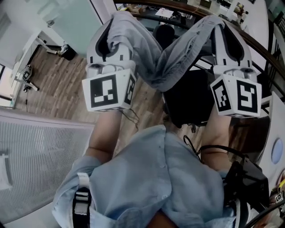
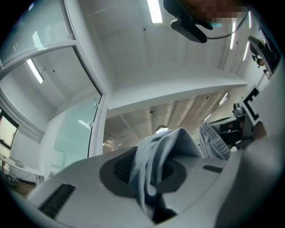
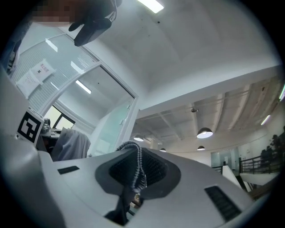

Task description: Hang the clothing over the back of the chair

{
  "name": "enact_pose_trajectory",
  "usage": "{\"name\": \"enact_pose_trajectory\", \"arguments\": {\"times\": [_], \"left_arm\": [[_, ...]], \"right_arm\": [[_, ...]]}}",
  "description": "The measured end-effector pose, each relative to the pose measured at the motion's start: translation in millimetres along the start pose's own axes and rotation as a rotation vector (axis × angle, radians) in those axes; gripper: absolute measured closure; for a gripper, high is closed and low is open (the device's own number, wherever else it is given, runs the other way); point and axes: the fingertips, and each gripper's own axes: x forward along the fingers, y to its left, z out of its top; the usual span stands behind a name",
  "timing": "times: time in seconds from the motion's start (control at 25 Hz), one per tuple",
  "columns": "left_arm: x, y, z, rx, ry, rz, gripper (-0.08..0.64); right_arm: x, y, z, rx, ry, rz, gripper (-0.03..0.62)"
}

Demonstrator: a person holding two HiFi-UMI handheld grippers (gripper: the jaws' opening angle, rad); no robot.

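Observation:
A grey garment (image 1: 164, 62) hangs stretched between my two raised grippers and sags in the middle. My left gripper (image 1: 116, 22) is shut on one end of it, the cloth draping over its tip. My right gripper (image 1: 218, 24) is shut on the other end. Below the sagging cloth stands a black chair (image 1: 189, 100). In the left gripper view the grey cloth (image 2: 153, 160) is bunched between the pads of the left gripper (image 2: 156, 178). In the right gripper view a ribbed hem of the garment (image 3: 136, 167) is pinched in the right gripper (image 3: 136, 178). Both grippers point upward toward the ceiling.
A white slatted panel (image 1: 40, 151) stands at the left over a wood floor (image 1: 62, 84). A curved railing (image 1: 249, 40) runs along the upper right. A black device with cables (image 1: 249, 178) hangs at the person's right side. Desks with clutter (image 1: 178, 13) lie beyond the chair.

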Motion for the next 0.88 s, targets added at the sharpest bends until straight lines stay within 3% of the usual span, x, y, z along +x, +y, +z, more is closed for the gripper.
{"name": "enact_pose_trajectory", "arguments": {"times": [0.2,0.48,0.68,0.88], "left_arm": [[-11.9,5.4,-55.4,-0.011,0.107,-0.019,0.509],[-48.3,-21.4,-127.0,-0.007,0.274,-0.029,0.509],[-80.2,-48.9,-160.4,-0.014,0.351,-0.039,0.509],[-122.0,-78.6,-179.1,-0.013,0.453,-0.053,0.509]], "right_arm": [[-9.9,-9.6,-69.0,-0.014,0.156,-0.073,0.555],[-59.4,-12.9,-189.5,0.035,0.44,-0.056,0.555],[-88.8,13.5,-239.1,0.063,0.54,0.07,0.554],[-110.5,47.1,-254.7,0.081,0.586,0.218,0.551]]}}
